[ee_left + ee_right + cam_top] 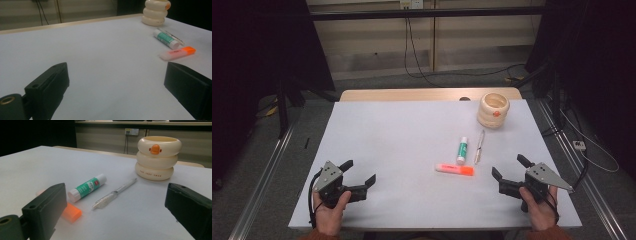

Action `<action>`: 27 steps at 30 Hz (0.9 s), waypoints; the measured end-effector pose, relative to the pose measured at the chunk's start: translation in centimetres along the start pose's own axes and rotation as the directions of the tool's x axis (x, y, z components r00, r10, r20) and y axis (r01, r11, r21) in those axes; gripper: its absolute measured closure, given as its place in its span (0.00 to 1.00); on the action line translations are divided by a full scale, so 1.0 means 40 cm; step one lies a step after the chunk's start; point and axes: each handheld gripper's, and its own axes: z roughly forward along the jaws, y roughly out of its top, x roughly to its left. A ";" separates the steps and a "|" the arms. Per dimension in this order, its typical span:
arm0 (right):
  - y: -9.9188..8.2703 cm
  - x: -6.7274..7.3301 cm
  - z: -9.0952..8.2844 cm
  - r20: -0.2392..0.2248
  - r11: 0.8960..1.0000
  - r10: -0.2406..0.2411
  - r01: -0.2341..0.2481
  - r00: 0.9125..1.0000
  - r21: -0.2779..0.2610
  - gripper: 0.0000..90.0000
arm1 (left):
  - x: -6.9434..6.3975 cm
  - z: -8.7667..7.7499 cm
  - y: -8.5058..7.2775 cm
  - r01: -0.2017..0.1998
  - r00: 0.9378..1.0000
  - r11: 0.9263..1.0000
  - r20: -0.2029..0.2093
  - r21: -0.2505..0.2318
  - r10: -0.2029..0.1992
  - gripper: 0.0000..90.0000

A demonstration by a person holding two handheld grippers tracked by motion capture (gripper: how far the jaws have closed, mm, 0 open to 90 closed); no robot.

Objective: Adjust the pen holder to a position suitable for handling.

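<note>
Pale panelled wall (472, 35), wall socket (411, 4), dangling cables (412, 50), grey floor (377, 82)

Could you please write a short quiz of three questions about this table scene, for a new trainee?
1. True or false: the left gripper has its jaws shut on the glue stick.
2. Which thing lies nearest the right gripper?
A. the orange highlighter
B. the cream pen holder
C. the clear pen
3. Fill in: the glue stick and the clear pen lie side by side, between the orange highlighter and the cream ____.

Key
1. False: both grippers are open and hold nothing.
2. A.
3. pen holder, which stands upright near the table's far right corner.
</note>
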 end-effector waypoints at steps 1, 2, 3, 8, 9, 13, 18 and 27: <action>0.000 0.000 0.000 -0.002 1.000 0.001 -0.001 1.000 0.001 0.03 | -0.001 0.002 0.000 0.011 1.000 1.000 0.001 0.001 -0.011 0.06; 0.000 -0.001 0.001 -0.006 1.000 0.006 -0.006 1.000 0.002 0.03 | 0.000 0.002 0.000 0.011 1.000 1.000 0.004 0.003 -0.011 0.06; 0.000 -0.001 0.001 -0.006 1.000 0.011 -0.011 1.000 0.003 0.03 | 0.000 0.002 0.000 0.012 1.000 1.000 0.006 0.003 -0.012 0.06; 0.000 -0.005 0.004 -0.001 1.000 0.023 -0.023 1.000 0.017 0.04 | 0.000 0.003 0.001 0.017 1.000 1.000 0.010 0.003 -0.017 0.06; 0.001 -0.006 0.006 0.002 0.999 0.035 -0.035 0.999 0.021 0.05 | -0.001 0.002 0.001 0.015 1.000 1.000 0.005 0.004 -0.015 0.06; 0.000 -0.005 0.013 0.010 0.999 0.028 -0.029 1.000 0.023 0.05 | 0.001 0.002 0.001 0.024 1.000 1.000 0.005 0.005 -0.024 0.06; -0.002 -0.001 0.018 0.018 0.999 -0.013 0.012 1.000 0.050 0.05 | 0.003 0.004 0.003 0.033 0.999 0.999 0.013 0.009 -0.033 0.07; 0.031 -0.009 0.038 0.010 0.998 -0.021 0.020 1.000 0.062 0.04 | 0.003 0.003 0.002 0.029 0.999 0.999 0.025 0.016 -0.030 0.07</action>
